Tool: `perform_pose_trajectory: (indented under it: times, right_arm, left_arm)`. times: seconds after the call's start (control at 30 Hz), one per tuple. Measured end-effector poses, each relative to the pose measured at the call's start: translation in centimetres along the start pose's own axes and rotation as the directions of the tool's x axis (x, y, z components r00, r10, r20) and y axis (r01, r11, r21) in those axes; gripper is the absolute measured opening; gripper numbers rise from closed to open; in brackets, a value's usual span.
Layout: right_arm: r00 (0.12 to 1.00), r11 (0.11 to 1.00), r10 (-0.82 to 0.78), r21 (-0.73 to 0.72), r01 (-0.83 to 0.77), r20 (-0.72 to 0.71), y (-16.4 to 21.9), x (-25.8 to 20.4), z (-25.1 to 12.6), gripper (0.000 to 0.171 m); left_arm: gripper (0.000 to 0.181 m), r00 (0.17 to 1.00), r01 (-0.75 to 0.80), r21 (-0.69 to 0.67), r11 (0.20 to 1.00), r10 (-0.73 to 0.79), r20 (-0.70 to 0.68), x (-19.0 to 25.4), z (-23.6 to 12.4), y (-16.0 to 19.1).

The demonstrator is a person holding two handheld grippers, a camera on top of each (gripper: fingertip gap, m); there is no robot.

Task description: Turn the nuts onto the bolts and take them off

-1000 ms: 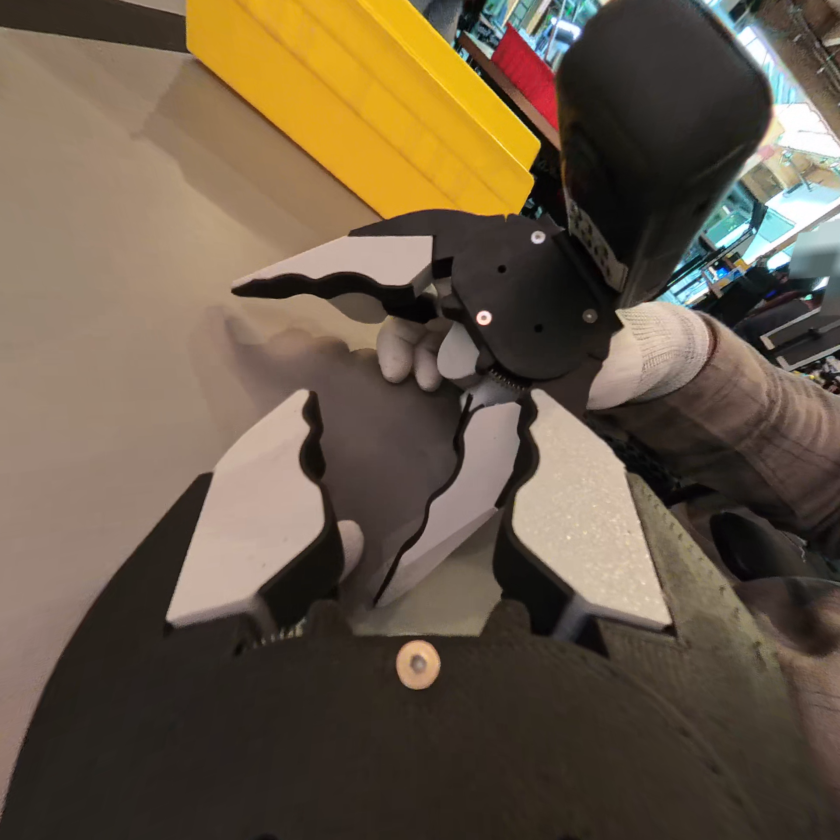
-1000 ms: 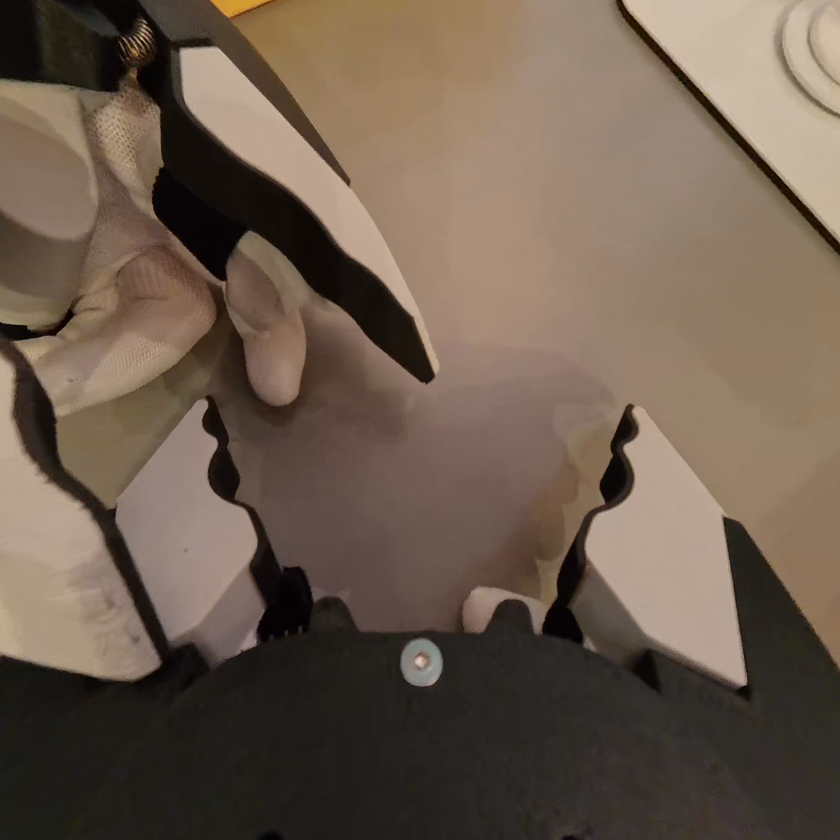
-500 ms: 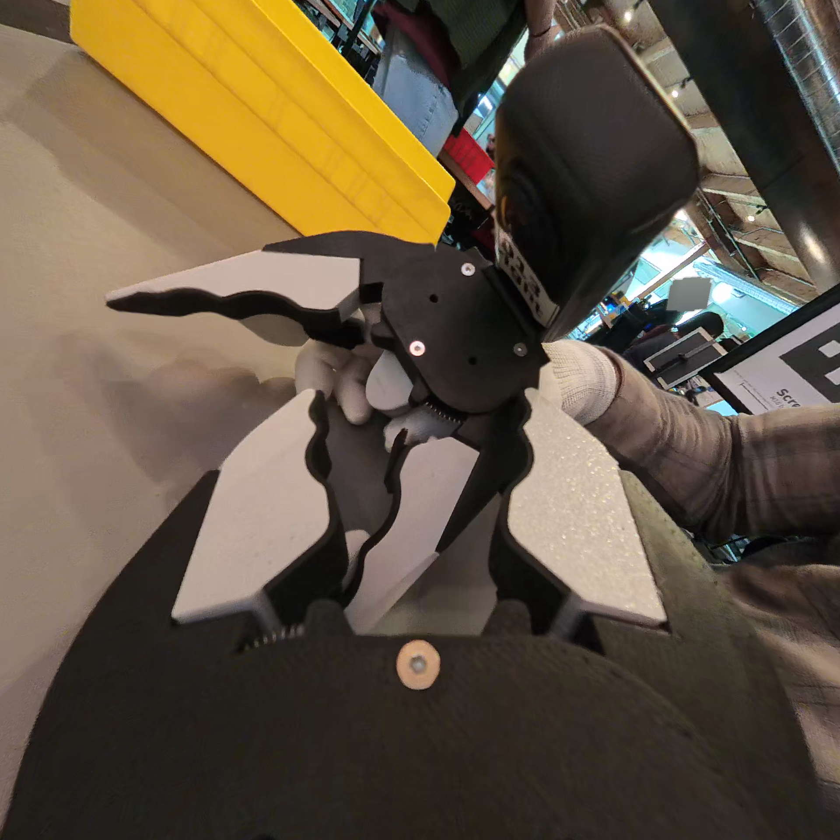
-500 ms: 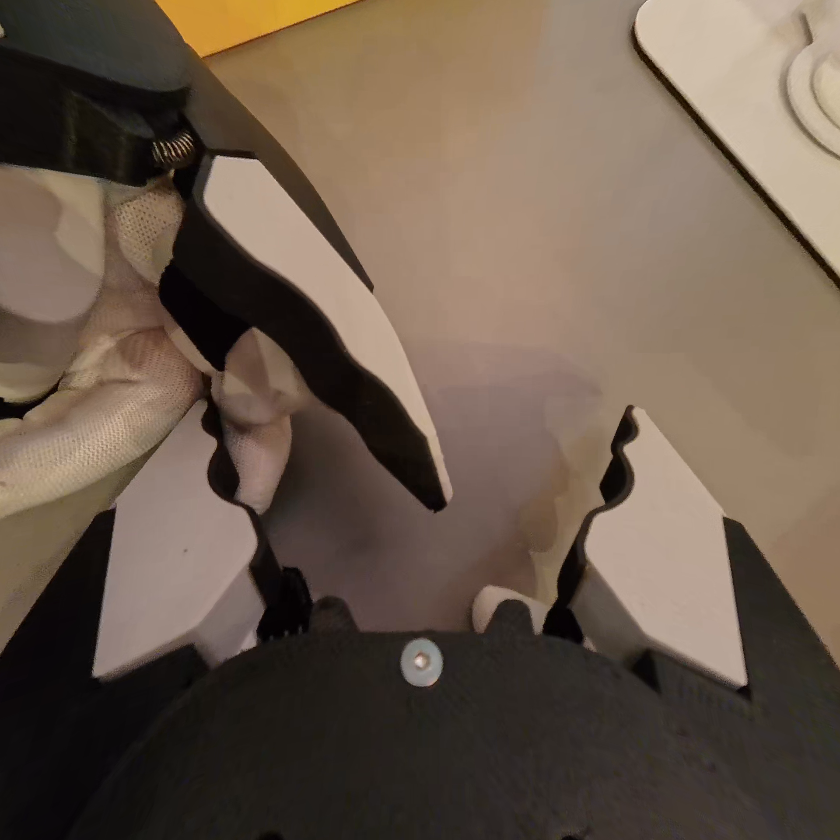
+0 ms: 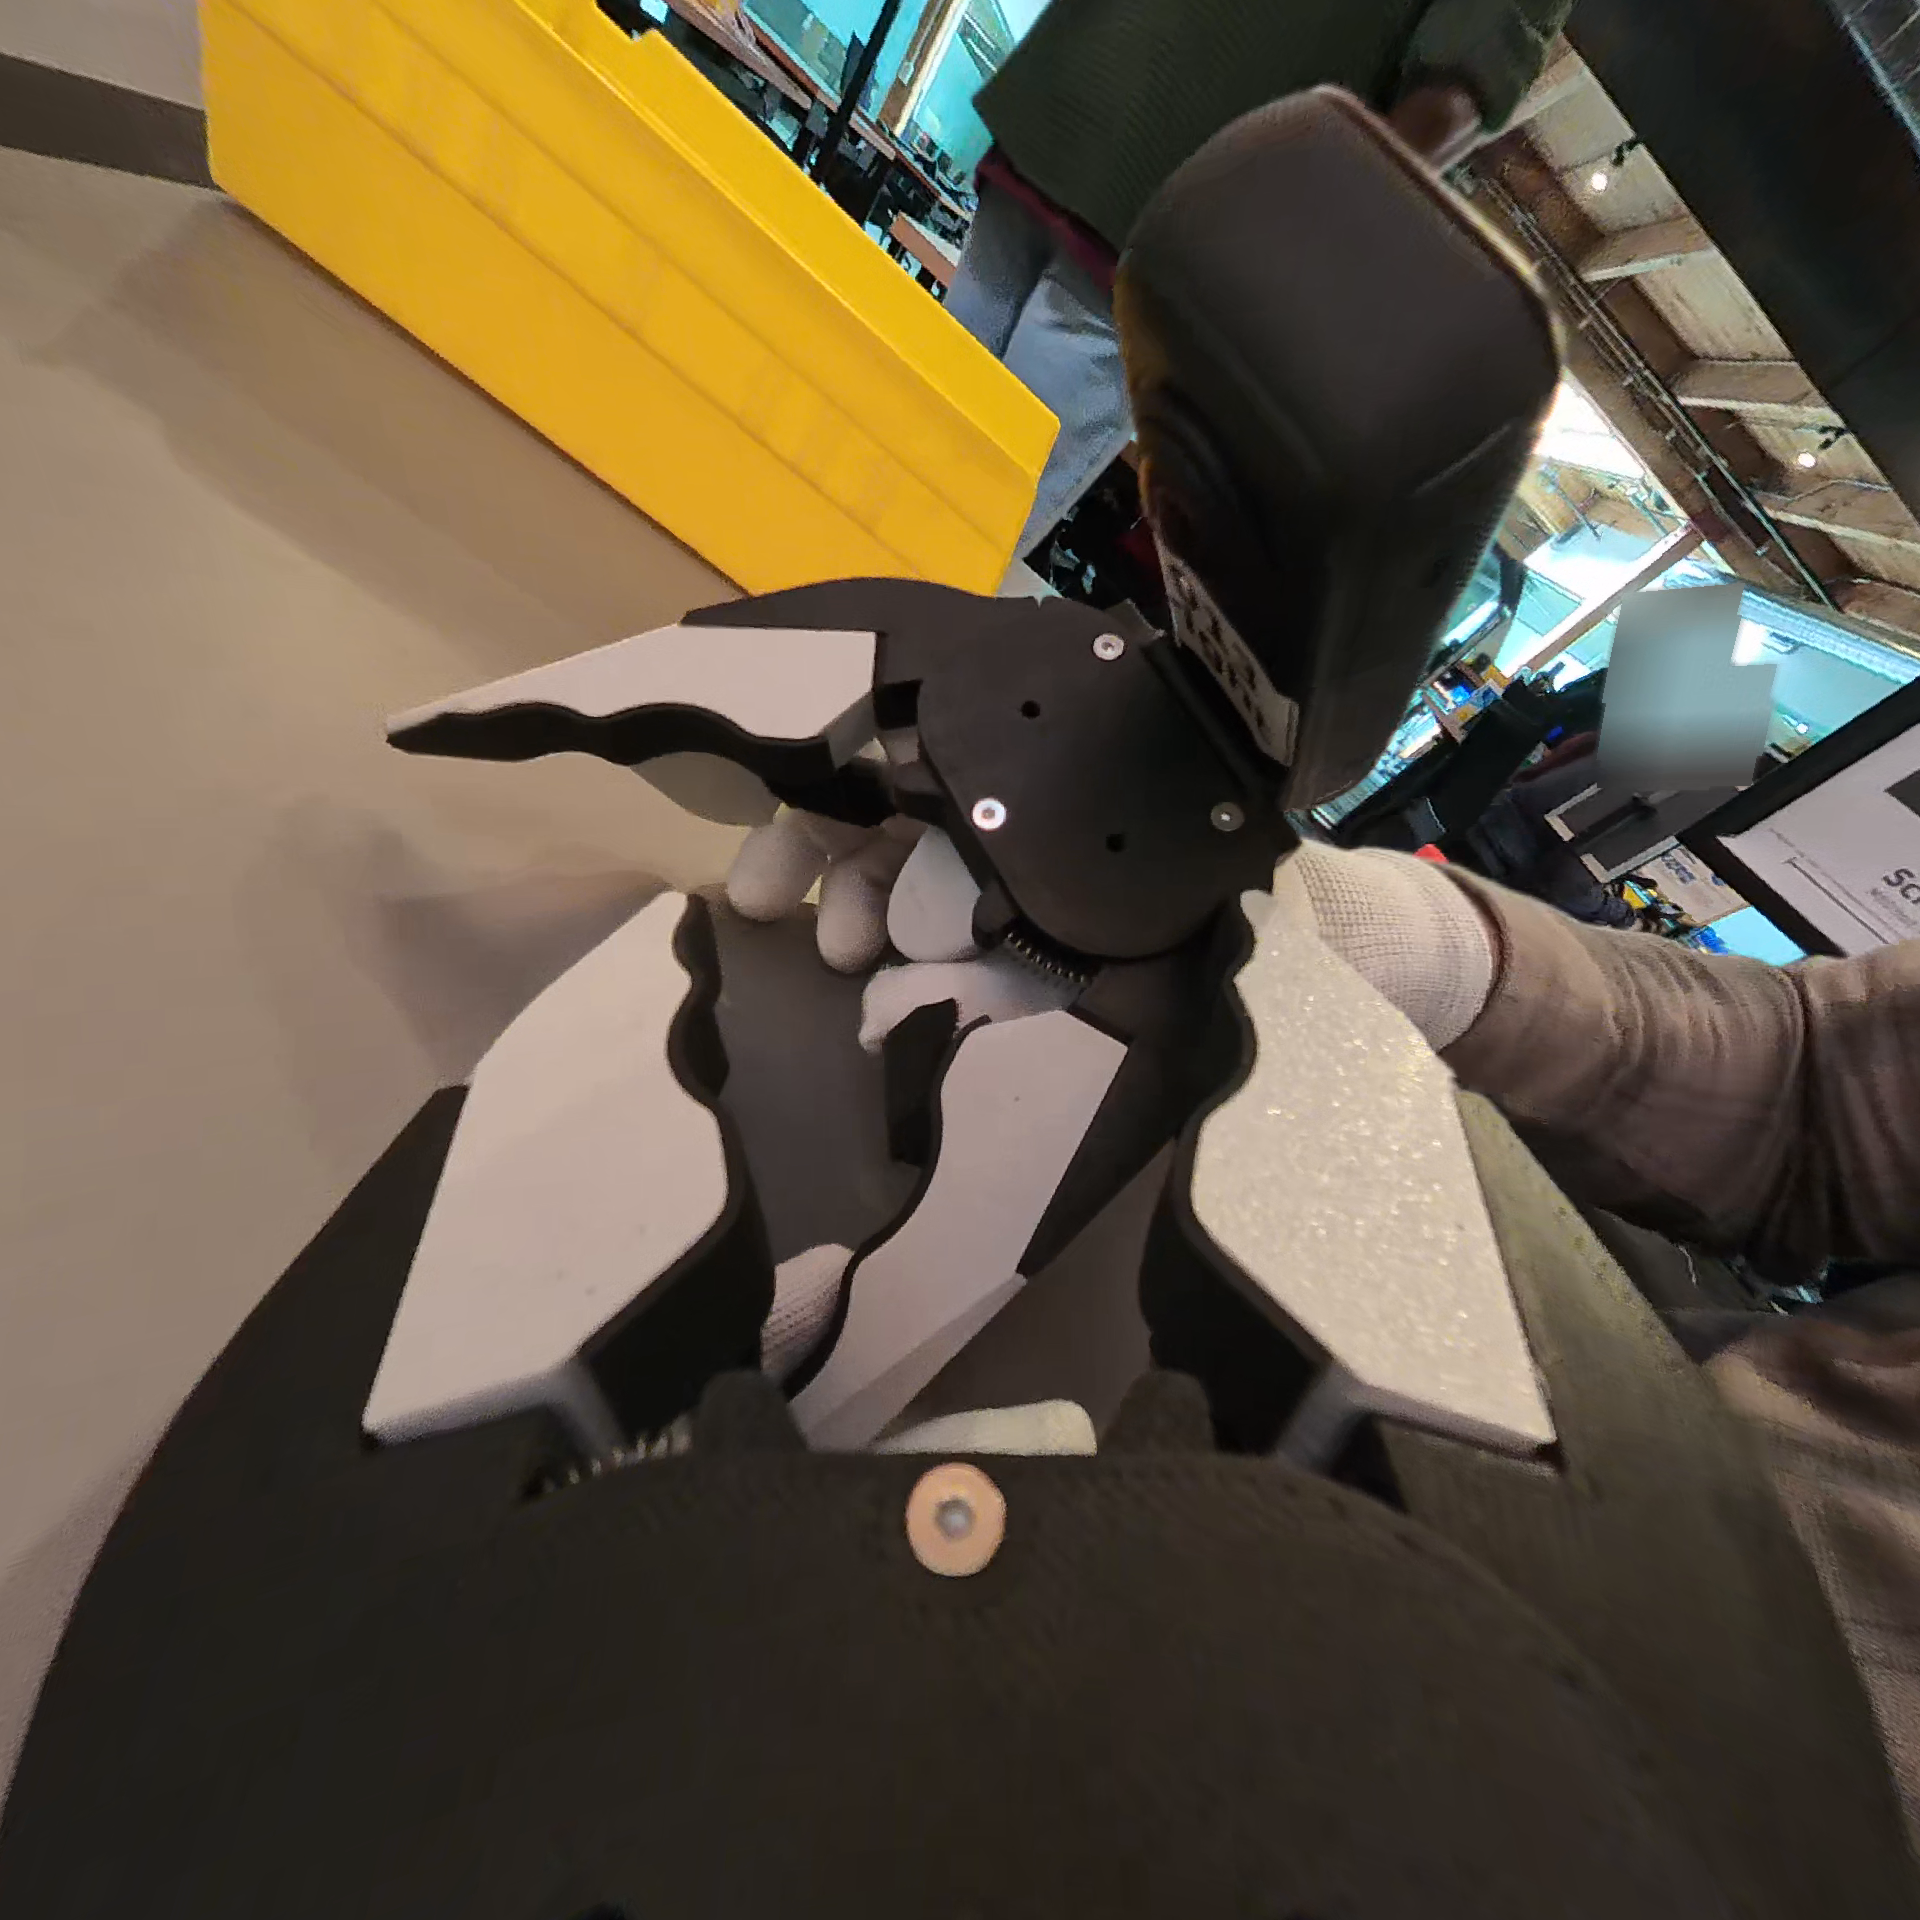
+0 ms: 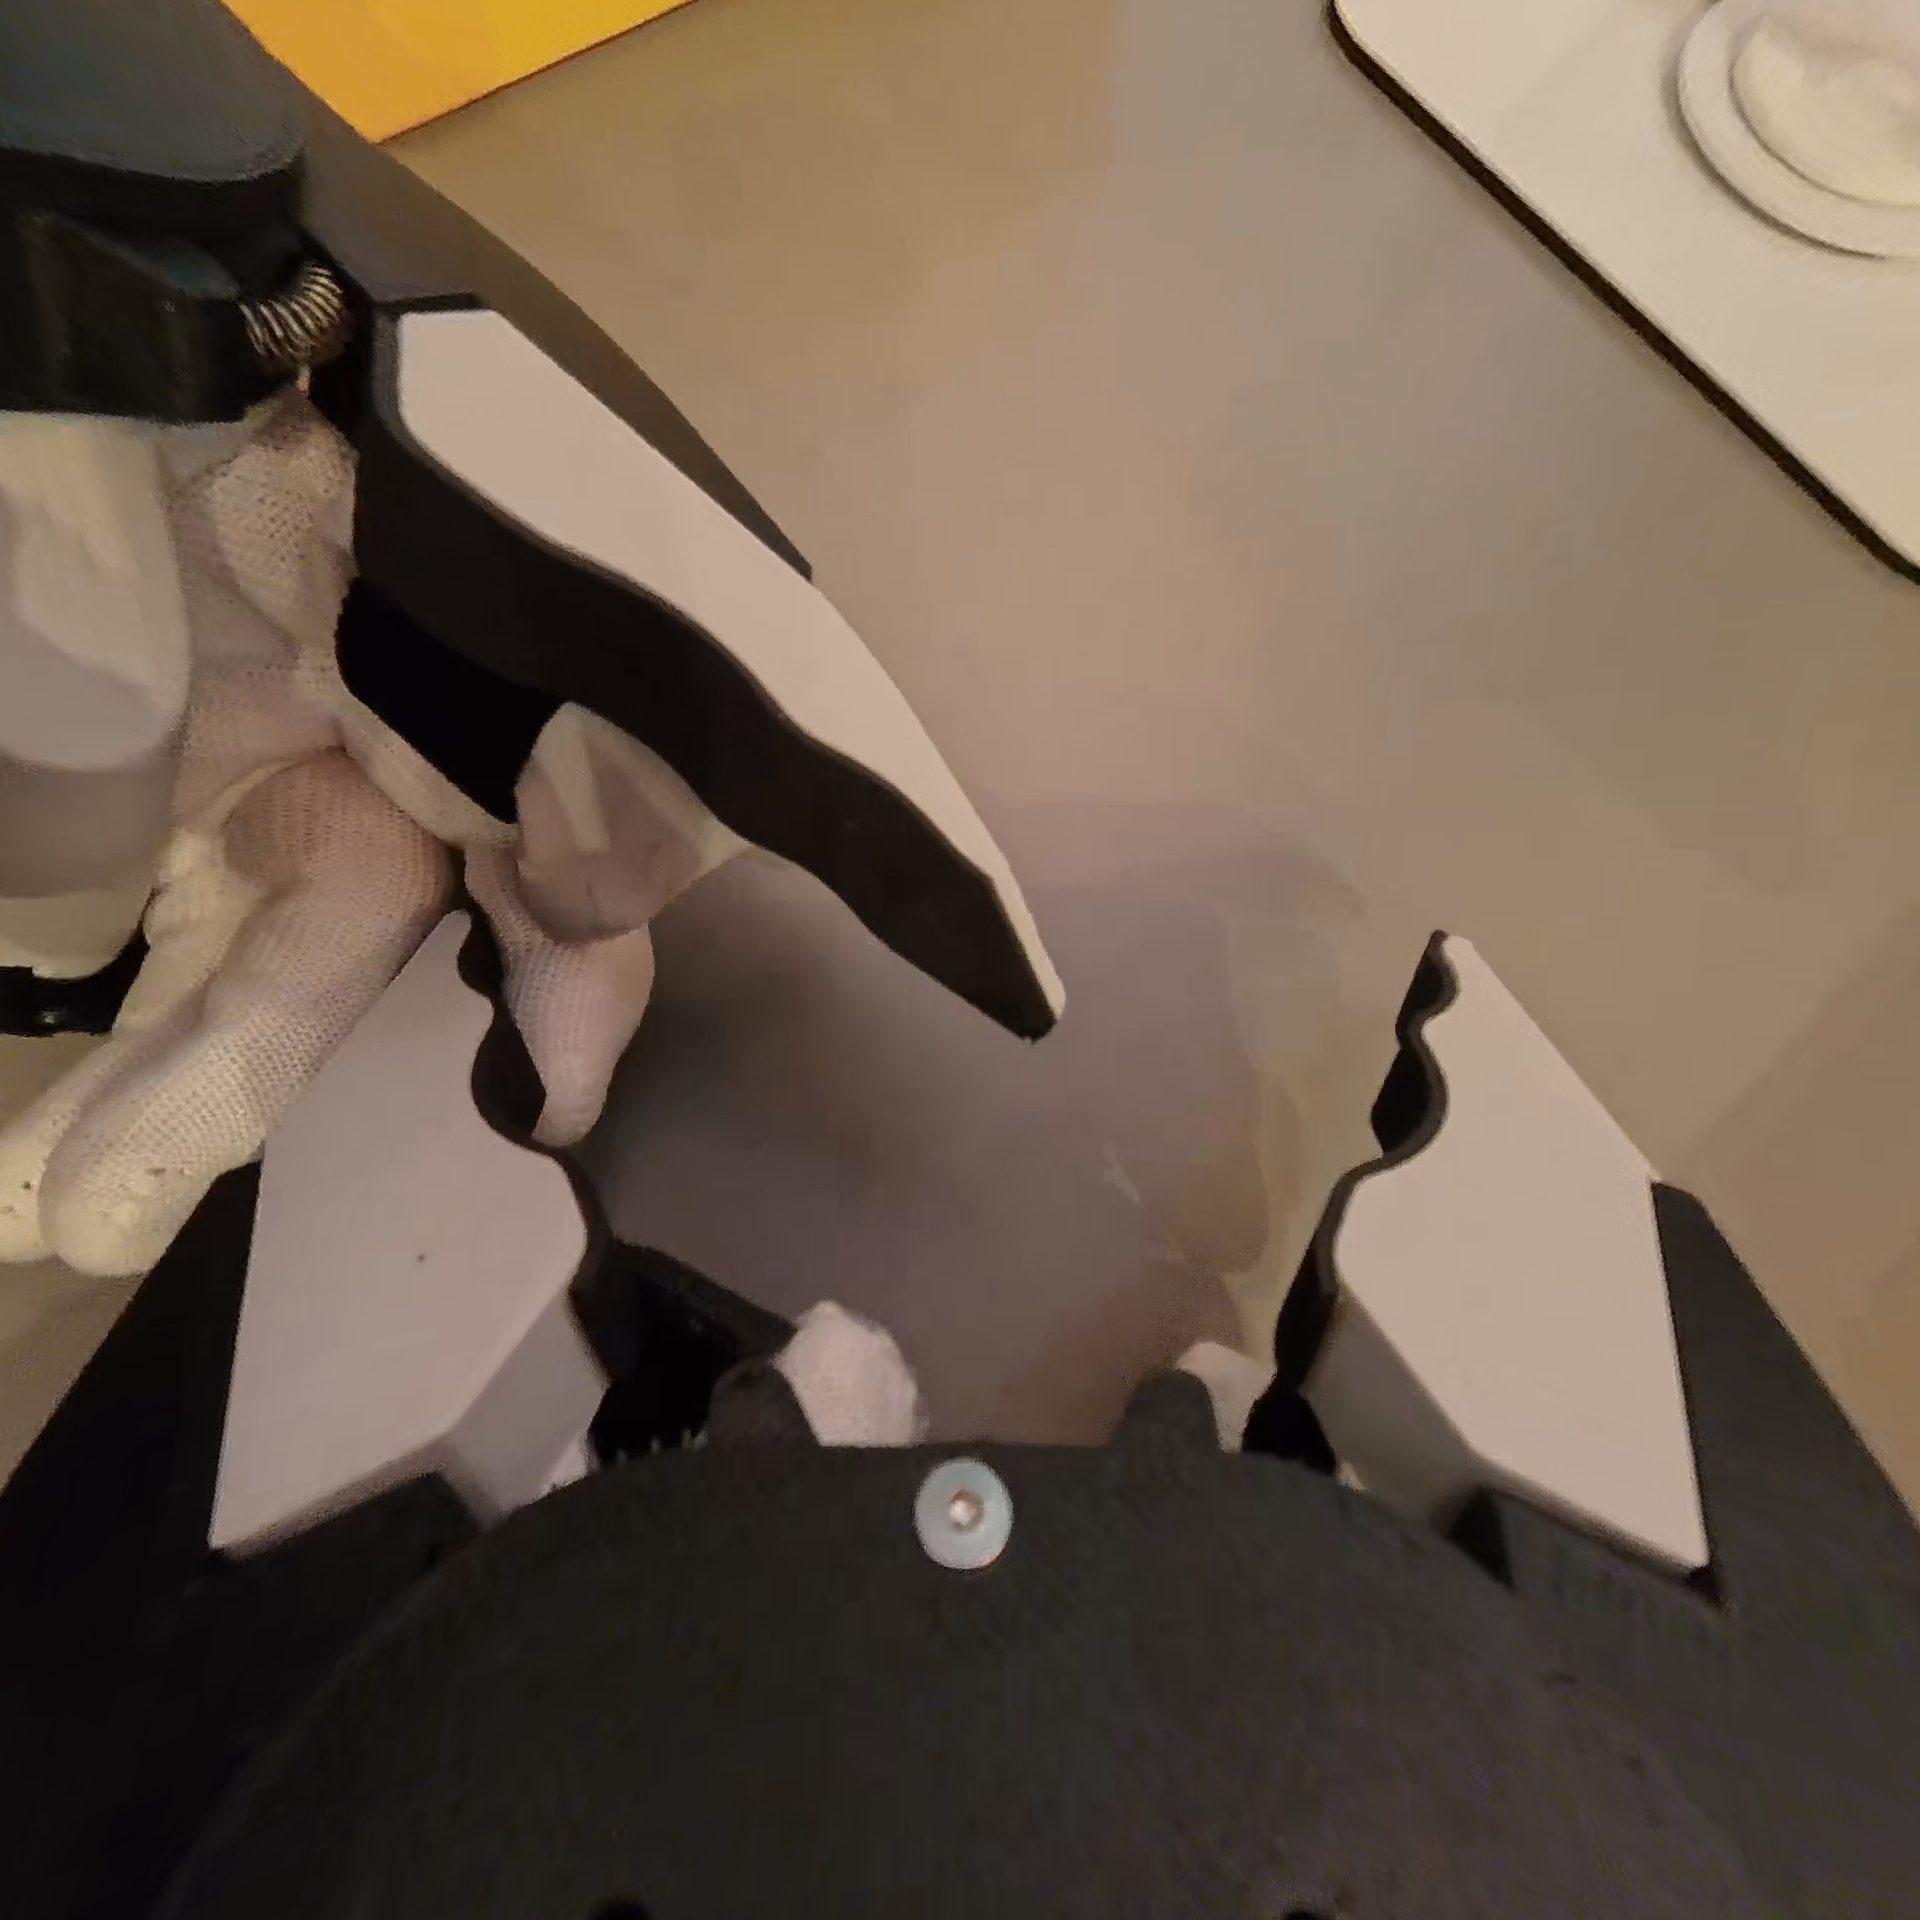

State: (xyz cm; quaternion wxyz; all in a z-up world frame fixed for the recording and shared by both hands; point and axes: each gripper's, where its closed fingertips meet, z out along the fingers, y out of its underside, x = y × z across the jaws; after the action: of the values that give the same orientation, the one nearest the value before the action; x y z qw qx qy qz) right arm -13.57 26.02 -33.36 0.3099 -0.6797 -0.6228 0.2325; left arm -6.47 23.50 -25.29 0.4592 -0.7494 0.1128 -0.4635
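Meanwhile both claws are spread and empty: left gripper (image 5: 966, 977), right gripper (image 6: 956, 1029). Crossed so closely at frame centre, their fingers could be snagged together; no nut or bolt is seen

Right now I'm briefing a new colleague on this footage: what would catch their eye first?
Most striking is the tangle of two open black-and-grey grippers: the left gripper has a finger of the right gripper poking between its own. Behind them stands a bright yellow plastic crate on the beige table. A white board with a round raised disc lies at far right; no nuts or bolts show.
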Motion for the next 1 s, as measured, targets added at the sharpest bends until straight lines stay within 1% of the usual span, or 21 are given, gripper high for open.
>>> perform_pose_trajectory:
  times: [0.13,0.2,0.3,0.4,0.73,0.87,0.9,1.0]
  right_arm:
    - [1.000,1.000,-0.007,0.015,0.007,-0.021,-0.1,0.0,-0.4,0.160]
    - [1.000,1.000,0.016,-0.017,-0.016,-0.019,0.1,0.0,-0.5,0.160]
    - [0.995,0.993,0.096,-0.077,-0.094,0.022,1.0,-0.2,0.0,0.161]
    - [0.996,0.996,0.084,-0.040,-0.083,0.017,0.9,-0.2,0.0,0.159]
    - [0.997,0.996,0.073,-0.044,-0.072,0.022,0.9,0.9,0.1,0.160]
    - [0.998,0.998,0.052,-0.049,-0.050,0.036,0.8,3.2,0.6,0.160]
    - [0.998,0.997,0.056,-0.049,-0.055,0.032,0.9,4.1,0.6,0.159]
    - [0.998,0.997,0.057,-0.049,-0.056,0.031,0.8,5.8,0.9,0.160]
  left_arm:
    - [0.091,1.000,-0.028,-0.001,1.000,0.028,-0.009,0.4,0.0,0.1]
    - [0.091,1.000,-0.014,0.018,1.000,0.015,-0.011,0.3,-0.1,-0.2]
    - [0.087,1.000,0.018,0.034,0.999,-0.018,0.003,-0.2,-0.1,-0.5]
    - [0.087,1.000,-0.005,0.012,1.000,0.005,0.010,0.0,0.1,-0.1]
    - [0.090,0.999,0.011,0.027,1.000,-0.012,0.044,-1.0,0.9,-0.9]
    - [0.094,0.991,0.023,0.043,0.999,-0.029,0.127,-3.0,1.4,-1.9]
    - [0.096,0.991,0.026,0.046,0.999,-0.032,0.130,-3.1,1.4,-2.0]
    - [0.110,0.988,0.013,0.071,0.997,-0.024,0.154,-3.3,1.1,-2.3]
